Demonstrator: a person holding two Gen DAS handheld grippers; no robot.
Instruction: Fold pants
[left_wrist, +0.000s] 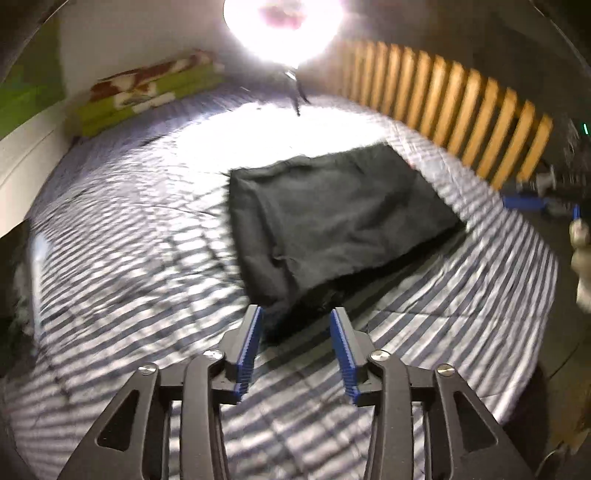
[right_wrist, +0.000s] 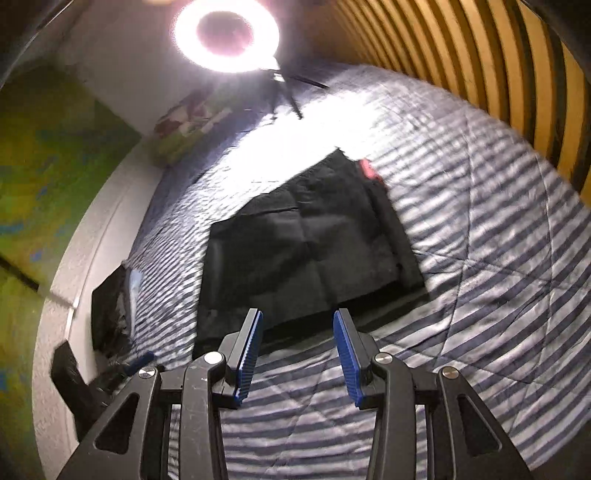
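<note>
The black pants (left_wrist: 332, 225) lie folded on the striped bed (left_wrist: 122, 236). Both grippers, left (left_wrist: 296, 314) and right (right_wrist: 298, 315), hover above it. Their jaws stand partly open and hold nothing.

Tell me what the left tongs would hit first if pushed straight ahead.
Probably the near edge of the folded black pants lying on the striped quilt. The left tongs are open and empty; depth is unclear, so they might touch quilt just short of it.

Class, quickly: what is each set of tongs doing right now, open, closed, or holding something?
Left tongs: open, holding nothing; the folded black pants lie beyond them on the striped quilt.
Right tongs: open, holding nothing.
</note>
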